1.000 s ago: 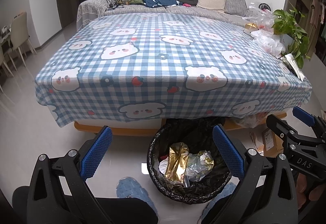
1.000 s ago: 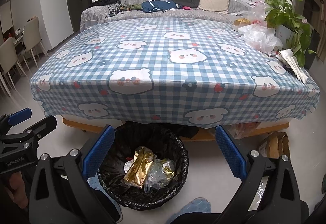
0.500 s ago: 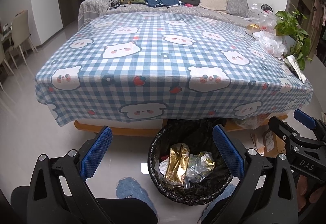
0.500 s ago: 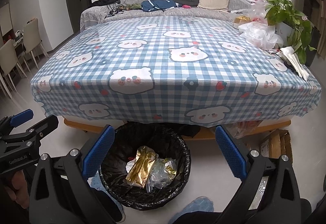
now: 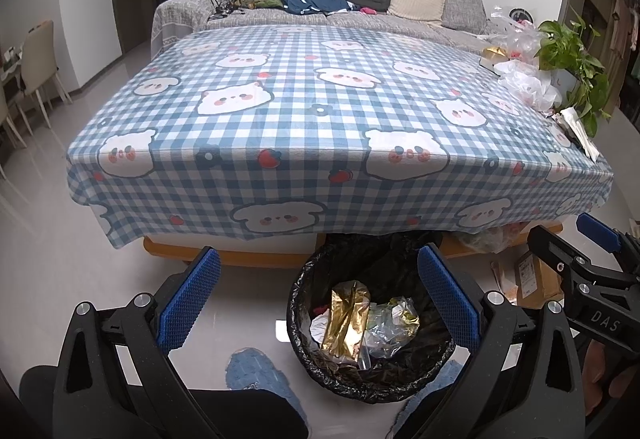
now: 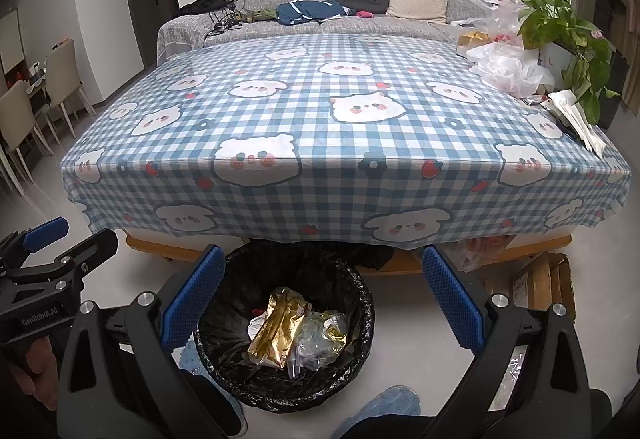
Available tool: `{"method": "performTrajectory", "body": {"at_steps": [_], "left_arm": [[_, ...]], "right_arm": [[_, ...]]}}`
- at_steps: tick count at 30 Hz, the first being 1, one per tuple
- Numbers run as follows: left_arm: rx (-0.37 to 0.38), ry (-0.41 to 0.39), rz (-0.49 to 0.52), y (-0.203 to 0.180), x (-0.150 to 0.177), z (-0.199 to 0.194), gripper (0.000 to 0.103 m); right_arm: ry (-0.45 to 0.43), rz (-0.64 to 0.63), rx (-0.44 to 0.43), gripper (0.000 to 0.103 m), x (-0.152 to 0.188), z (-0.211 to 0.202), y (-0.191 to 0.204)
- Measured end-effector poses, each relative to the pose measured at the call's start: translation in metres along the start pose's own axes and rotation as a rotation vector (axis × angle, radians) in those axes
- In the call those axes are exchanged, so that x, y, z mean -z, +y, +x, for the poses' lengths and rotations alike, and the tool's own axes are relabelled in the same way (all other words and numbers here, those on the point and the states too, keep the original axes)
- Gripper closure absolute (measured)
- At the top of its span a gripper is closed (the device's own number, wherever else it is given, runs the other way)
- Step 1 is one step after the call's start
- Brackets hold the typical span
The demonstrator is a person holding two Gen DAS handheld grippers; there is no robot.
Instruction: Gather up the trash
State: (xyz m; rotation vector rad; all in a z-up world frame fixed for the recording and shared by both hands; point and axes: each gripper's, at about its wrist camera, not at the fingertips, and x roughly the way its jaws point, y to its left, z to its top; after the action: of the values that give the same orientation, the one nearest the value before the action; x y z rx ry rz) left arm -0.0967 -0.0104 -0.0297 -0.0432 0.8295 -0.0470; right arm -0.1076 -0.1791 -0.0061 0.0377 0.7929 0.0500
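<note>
1. Both grippers hang over a bin [image 5: 370,323] on the floor at the near edge of a table [image 5: 280,143] draped in a blue check cloth with bear faces.
2. The left gripper [image 5: 318,295] has its blue-padded fingers spread wide and holds nothing; the right gripper [image 6: 320,295] is likewise spread wide and empty.
3. The left wrist view alone shows the right gripper from the side at the frame's right edge, with fingertips of a hand below it.
4. The right wrist view alone shows the left gripper from the side at its left edge, marked GenRobot.AI, and a fuller look at the plant [image 6: 560,19] and white plastic bags [image 6: 508,67] on the table's far right corner.
5. A cardboard box [image 6: 540,283] sits on the floor under the table's right side, clearer in the right view.
6. The bin is round and lined with a crinkled black bag folded over its rim.
7. Inside lies the trash [image 6: 296,331]: a gold foil wrapper, clear crumpled plastic beside it, and white paper beneath.
</note>
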Motion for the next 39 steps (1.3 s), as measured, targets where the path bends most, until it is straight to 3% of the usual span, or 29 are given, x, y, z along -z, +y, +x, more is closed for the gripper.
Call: {"method": "performTrajectory", "body": {"at_steps": [13, 24, 39], "left_arm": [[-0.028, -0.005, 0.006, -0.0024, 0.0000, -0.0001, 0.006], [0.022, 0.002, -0.002, -0.0019, -0.0001, 0.0008, 0.006], [-0.033, -0.012, 0.030, -0.0057, -0.0002, 0.0006, 0.006]], "right_arm": [[0.002, 0.000, -0.001, 0.008, 0.0007, 0.0002, -0.0009], [0.002, 0.000, -0.002, 0.008, 0.0002, 0.0008, -0.0014], [0.005, -0.001, 0.000, 0.008, 0.0011, 0.0007, -0.0021]]}}
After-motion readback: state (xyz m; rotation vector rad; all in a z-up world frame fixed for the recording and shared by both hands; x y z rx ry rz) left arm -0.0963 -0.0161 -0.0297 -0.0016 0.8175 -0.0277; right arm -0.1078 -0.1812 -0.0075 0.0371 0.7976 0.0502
